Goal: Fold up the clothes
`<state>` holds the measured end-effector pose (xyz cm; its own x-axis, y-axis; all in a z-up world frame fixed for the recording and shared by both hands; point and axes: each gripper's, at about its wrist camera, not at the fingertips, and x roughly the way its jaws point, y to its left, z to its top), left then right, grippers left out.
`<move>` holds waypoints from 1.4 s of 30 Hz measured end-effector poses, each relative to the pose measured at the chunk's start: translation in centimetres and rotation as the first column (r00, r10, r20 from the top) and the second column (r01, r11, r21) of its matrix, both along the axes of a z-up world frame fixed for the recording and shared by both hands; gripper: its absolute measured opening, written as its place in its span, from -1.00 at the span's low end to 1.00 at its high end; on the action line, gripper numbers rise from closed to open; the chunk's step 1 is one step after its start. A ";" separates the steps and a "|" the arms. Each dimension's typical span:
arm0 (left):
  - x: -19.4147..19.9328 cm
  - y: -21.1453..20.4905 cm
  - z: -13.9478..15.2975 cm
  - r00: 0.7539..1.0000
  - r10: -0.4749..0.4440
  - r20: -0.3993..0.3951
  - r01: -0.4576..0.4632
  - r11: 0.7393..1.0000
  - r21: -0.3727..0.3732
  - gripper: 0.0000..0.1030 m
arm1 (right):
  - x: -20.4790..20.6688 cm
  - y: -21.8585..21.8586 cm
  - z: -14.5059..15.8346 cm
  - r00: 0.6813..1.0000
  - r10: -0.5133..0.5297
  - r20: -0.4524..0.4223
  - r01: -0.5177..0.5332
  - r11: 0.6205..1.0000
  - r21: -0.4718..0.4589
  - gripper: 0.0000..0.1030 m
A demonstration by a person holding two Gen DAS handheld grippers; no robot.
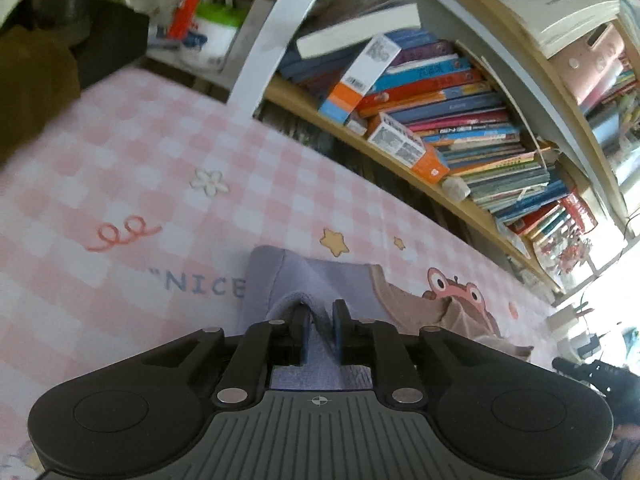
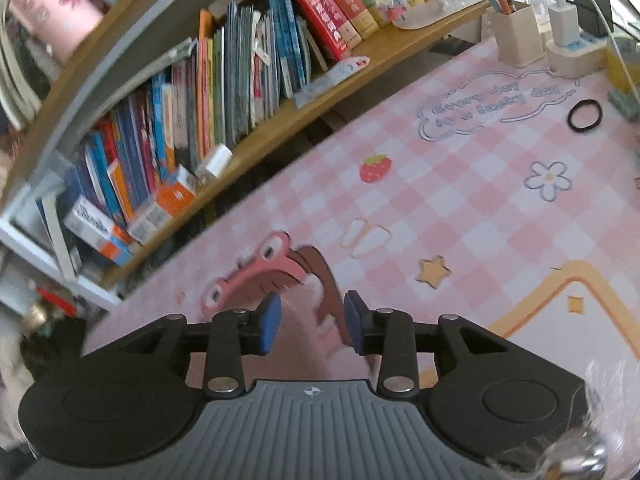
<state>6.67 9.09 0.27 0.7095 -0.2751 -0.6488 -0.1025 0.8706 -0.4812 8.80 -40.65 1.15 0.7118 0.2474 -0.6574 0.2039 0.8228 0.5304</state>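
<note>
the left claw (image 1: 319,330) is clamped on a raised fold of the lilac garment (image 1: 276,280), which lies on the pink checked desk (image 1: 140,168) dead ahead of it, while the right claw (image 2: 311,322) hovers with pads apart, gripping nothing.

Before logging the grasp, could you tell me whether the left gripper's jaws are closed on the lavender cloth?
Yes, the left gripper has its jaws pinched on a raised fold of the lavender cloth.
</note>
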 end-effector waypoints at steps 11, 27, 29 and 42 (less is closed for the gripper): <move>1.4 -1.3 0.0 0.994 -0.084 0.064 0.069 0.976 0.205 0.19 | 0.8 3.0 -1.7 0.994 0.099 -0.044 -0.103 0.988 -0.116 -0.35; 4.5 -3.9 -0.7 0.976 -0.190 0.105 0.134 0.906 0.402 -0.92 | 0.8 5.8 2.3 0.970 0.190 0.151 -0.140 0.946 -0.292 -0.90; 4.6 -3.5 -0.5 0.979 -0.166 0.121 0.108 0.916 0.386 -0.91 | 2.1 6.0 2.0 0.973 0.175 0.149 -0.126 0.948 -0.294 -0.90; 4.2 -3.0 -2.1 0.989 -0.132 0.074 0.092 0.912 0.399 -0.63 | 4.6 6.8 -1.6 0.989 0.145 0.005 -0.133 0.922 -0.363 -0.46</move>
